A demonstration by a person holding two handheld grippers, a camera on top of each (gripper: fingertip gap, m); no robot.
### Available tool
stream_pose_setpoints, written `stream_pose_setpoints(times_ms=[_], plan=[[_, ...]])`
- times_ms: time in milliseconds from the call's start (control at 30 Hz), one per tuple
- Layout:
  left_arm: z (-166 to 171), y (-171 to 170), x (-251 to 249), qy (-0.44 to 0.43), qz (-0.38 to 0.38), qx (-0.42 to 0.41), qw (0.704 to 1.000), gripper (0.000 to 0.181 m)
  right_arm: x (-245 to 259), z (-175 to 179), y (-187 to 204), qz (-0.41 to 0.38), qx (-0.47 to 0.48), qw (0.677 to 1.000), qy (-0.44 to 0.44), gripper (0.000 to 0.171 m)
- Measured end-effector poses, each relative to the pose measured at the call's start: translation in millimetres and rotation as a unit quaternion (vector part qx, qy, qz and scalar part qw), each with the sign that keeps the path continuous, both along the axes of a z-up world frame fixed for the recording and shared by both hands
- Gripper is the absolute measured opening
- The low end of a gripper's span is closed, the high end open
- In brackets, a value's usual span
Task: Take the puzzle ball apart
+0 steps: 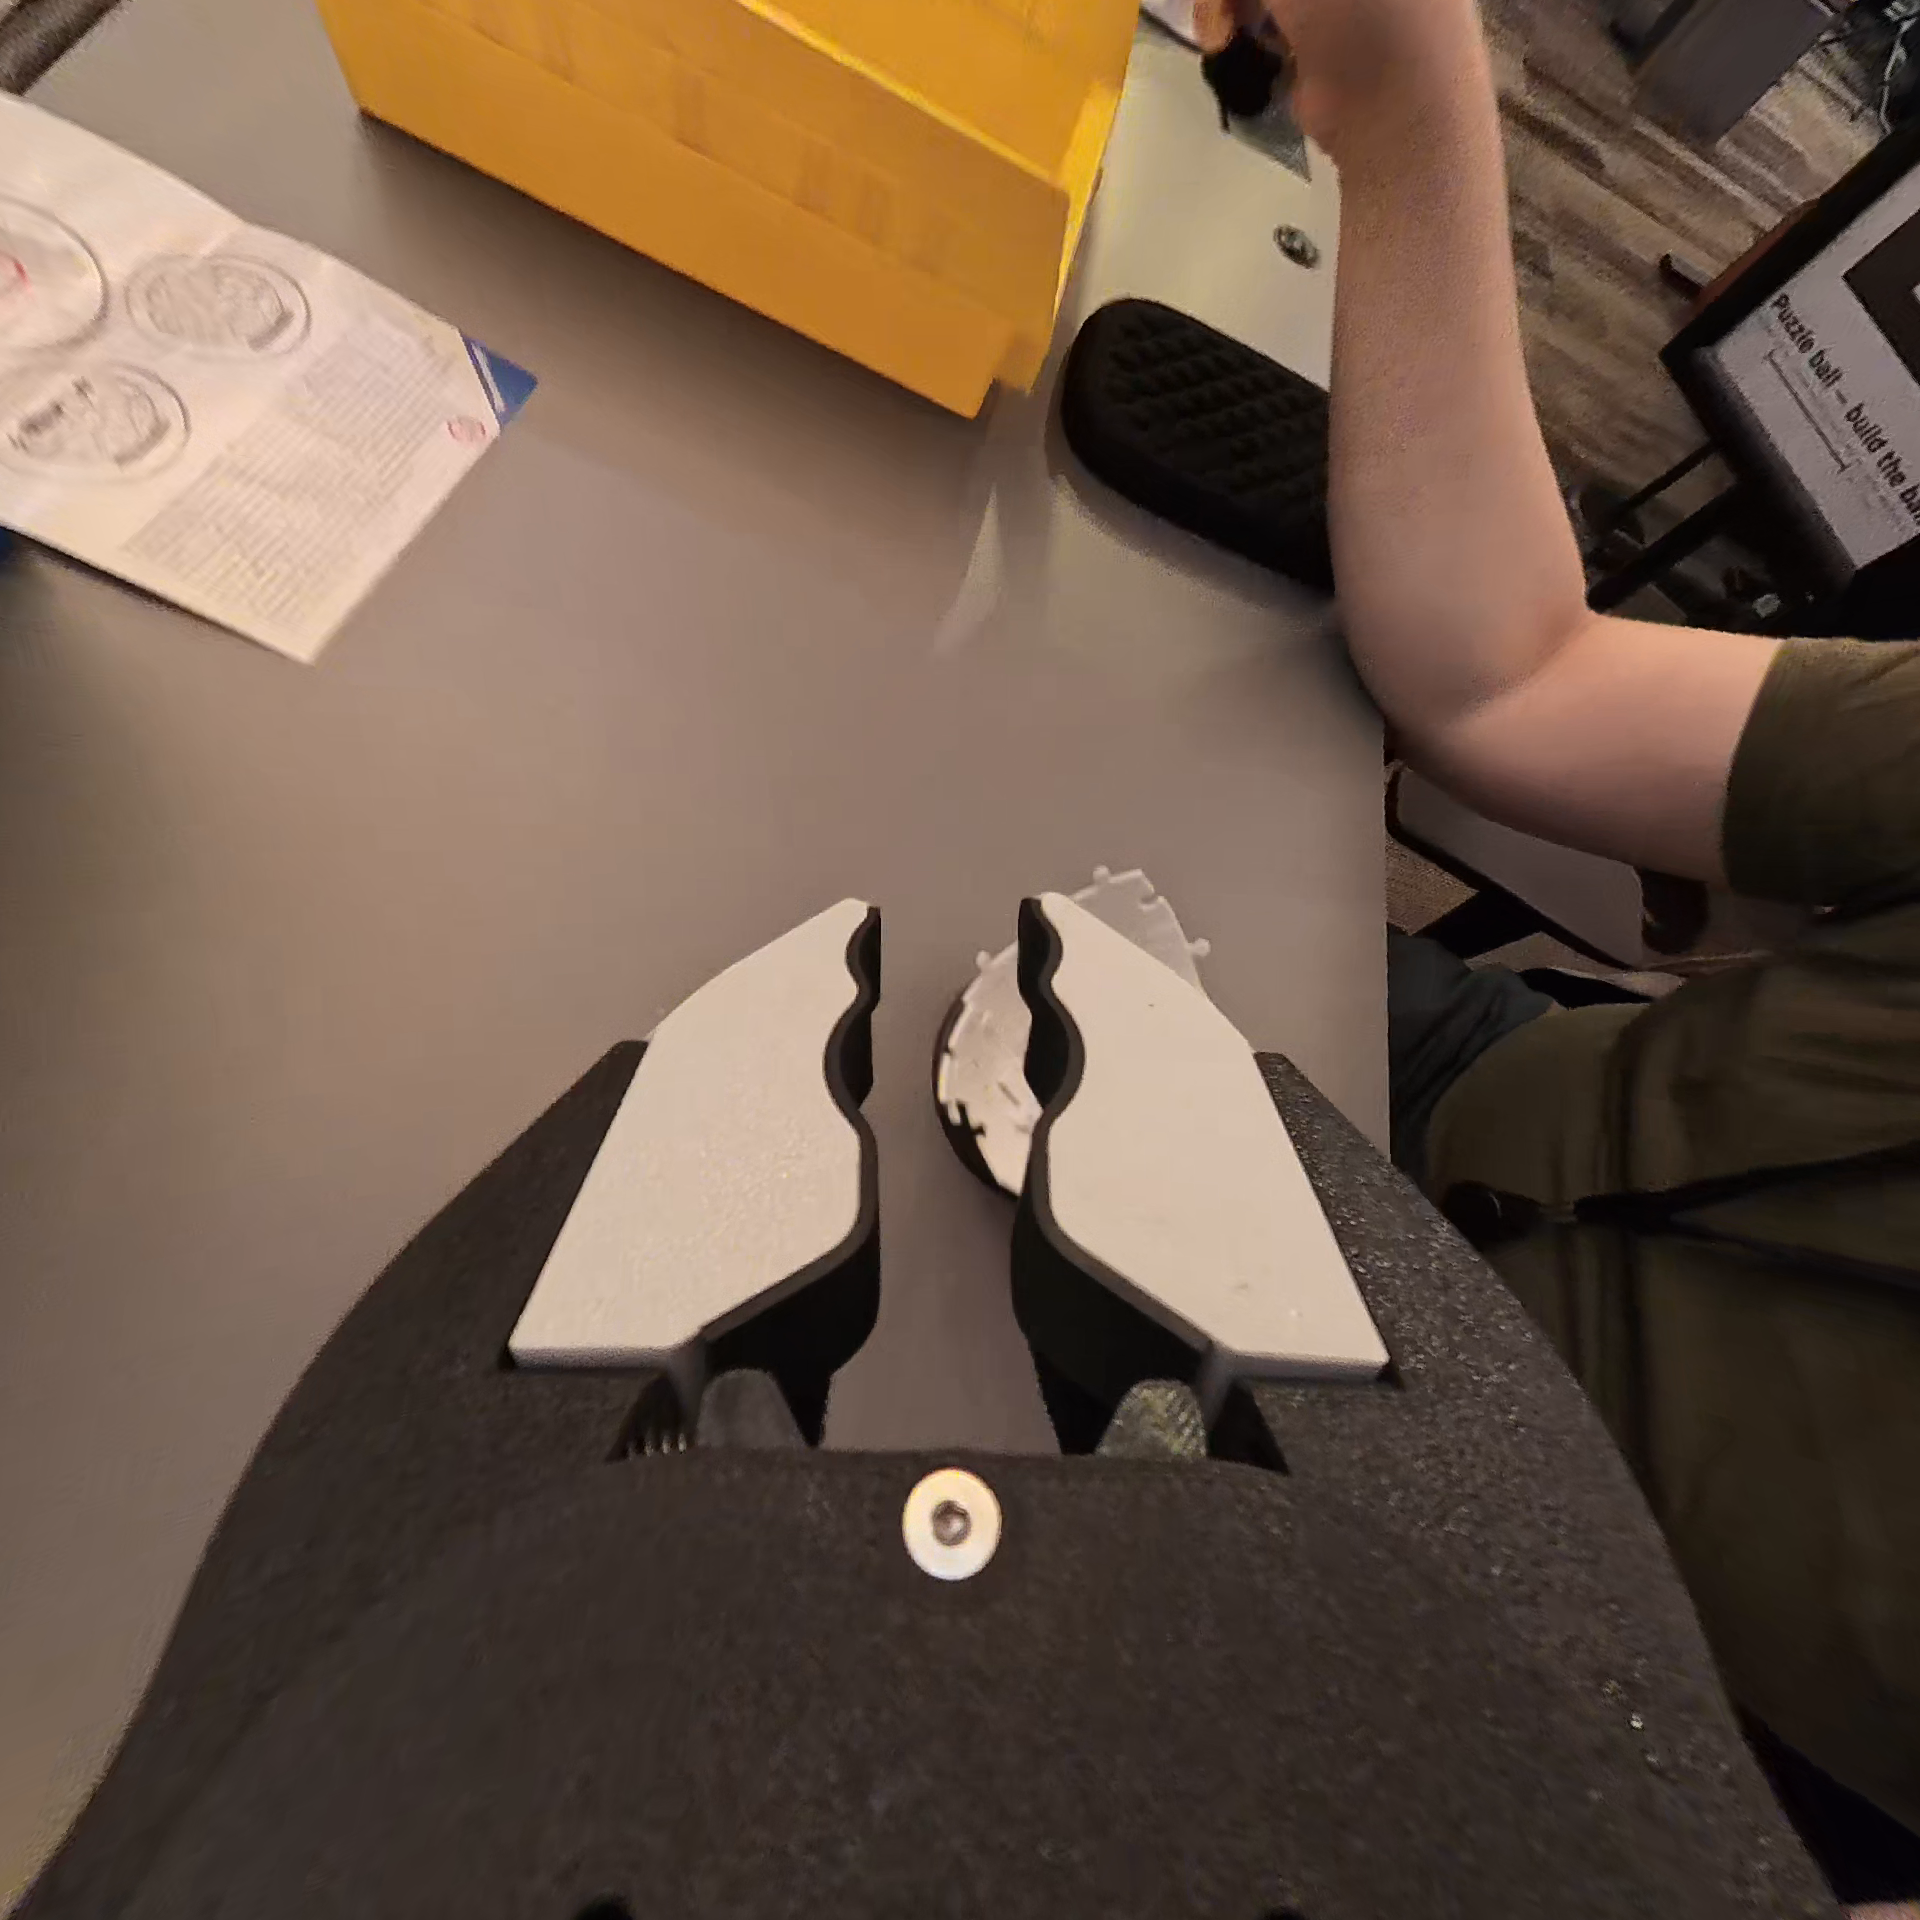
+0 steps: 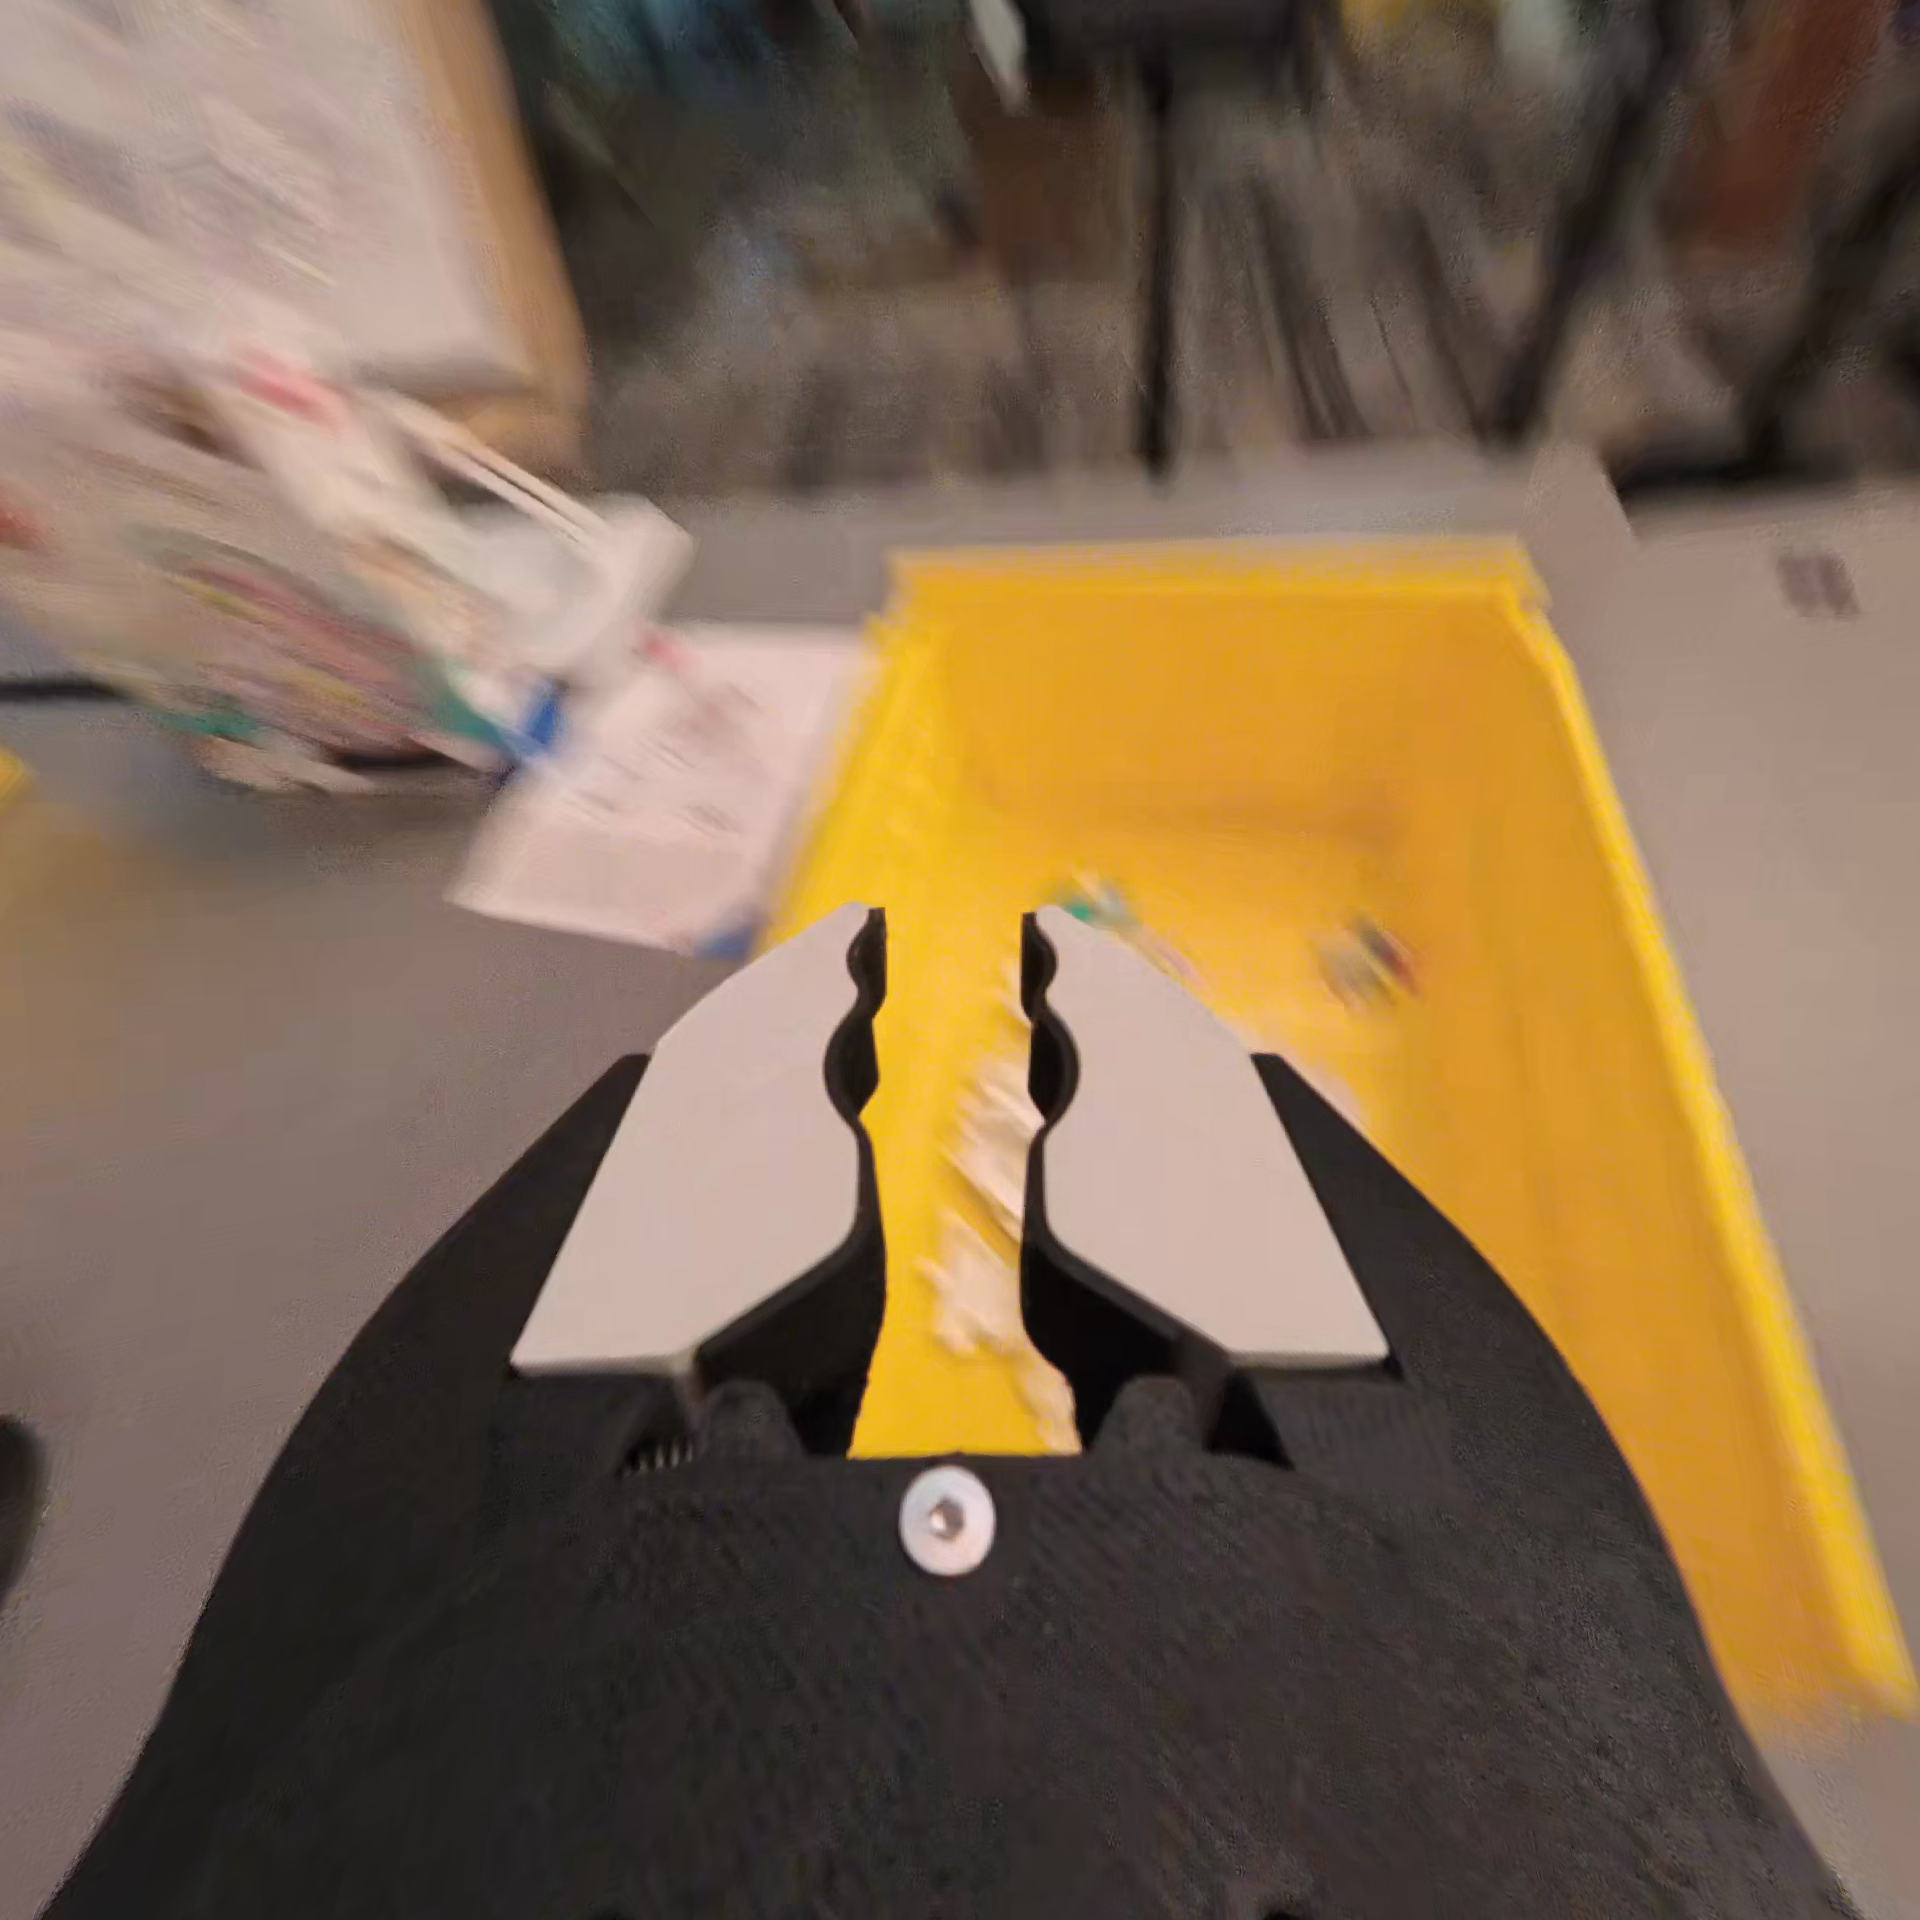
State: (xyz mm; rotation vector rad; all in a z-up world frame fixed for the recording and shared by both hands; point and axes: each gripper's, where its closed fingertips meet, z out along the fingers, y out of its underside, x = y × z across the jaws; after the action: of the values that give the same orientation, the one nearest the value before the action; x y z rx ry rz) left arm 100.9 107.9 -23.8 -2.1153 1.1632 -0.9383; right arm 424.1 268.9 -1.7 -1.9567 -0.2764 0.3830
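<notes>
**Left wrist view: a shell fragment left on the table, loose pieces in the bin**

The left wrist view showed the left gripper [image 1: 950, 920] held low over the grey table [image 1: 416, 935], its two grey-faced fingers parted with only bare tabletop in the gap, so it gripped nothing. Just beside and partly behind its right finger lay a curved white shell of interlocked puzzle-ball pieces [image 1: 987, 1049], hollow side up, with jigsaw tabs along its rim; it rested near the table's right edge. Farther off, a folded white printed leaflet [image 1: 208, 416] lay to the left, a black padded rest [image 1: 1195, 416] sat to the right beside the person's bare forearm [image 1: 1455, 468], and a yellow plastic bin [image 1: 779, 156] stood at the far end.

The right wrist view, heavily blurred, showed the right gripper [image 2: 953, 920] poised over that bin's open top [image 2: 1558, 935]. Its jaws stood apart too and nothing seemed to lie between them. Pale loose puzzle pieces [image 2: 987, 1195] showed on the bin floor below the gap, and a few small coloured bits [image 2: 1371, 961] lay deeper in, too smeared to identify.

Judging from this, the ball was already broken open and part of it binned; the remaining shell on the table still had to be pulled into single pieces.
</notes>
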Motion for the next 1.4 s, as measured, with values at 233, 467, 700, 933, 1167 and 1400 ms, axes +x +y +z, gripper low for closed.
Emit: stream_pose_setpoints(times_ms=[233, 467, 700, 933, 1167, 1400], plan=[[-53.1, -21.1, -6.6, -0.039, 0.021, -0.021, 0.999, 0.028, -260.0, -9.2, -134.2, 0.492, -0.042, 0.867, 0.066, 0.021], [-98.5, -30.3, 3.0, -0.023, 0.014, -0.094, 0.995, 0.031, -298.7, -93.1, -165.1, 0.562, -0.186, 0.806, 0.01, 0.018], [-121.7, -40.6, 13.3, 0.005, -0.012, -0.128, 0.992, 0.026, -300.4, -136.6, -194.0, 0.599, -0.285, 0.748, -0.029, 0.021], [-117.6, -44.4, 18.3, -0.027, -0.033, -0.136, 0.99, 0.004, -298.1, -146.4, -207.8, 0.628, -0.311, 0.712, -0.033, 0.006], [-108.5, -45.1, 18.2, -0.033, -0.076, -0.044, 0.996, 0.006, -298.0, -139.7, -209.9, 0.663, -0.332, 0.669, 0.045, 0.008], [-96.6, -38.2, -3.7, -0.027, -0.012, -0.104, 0.994, 0.02, -305.5, -132.3, -190.9, 0.642, -0.269, 0.717, 0.037, 0.029]])
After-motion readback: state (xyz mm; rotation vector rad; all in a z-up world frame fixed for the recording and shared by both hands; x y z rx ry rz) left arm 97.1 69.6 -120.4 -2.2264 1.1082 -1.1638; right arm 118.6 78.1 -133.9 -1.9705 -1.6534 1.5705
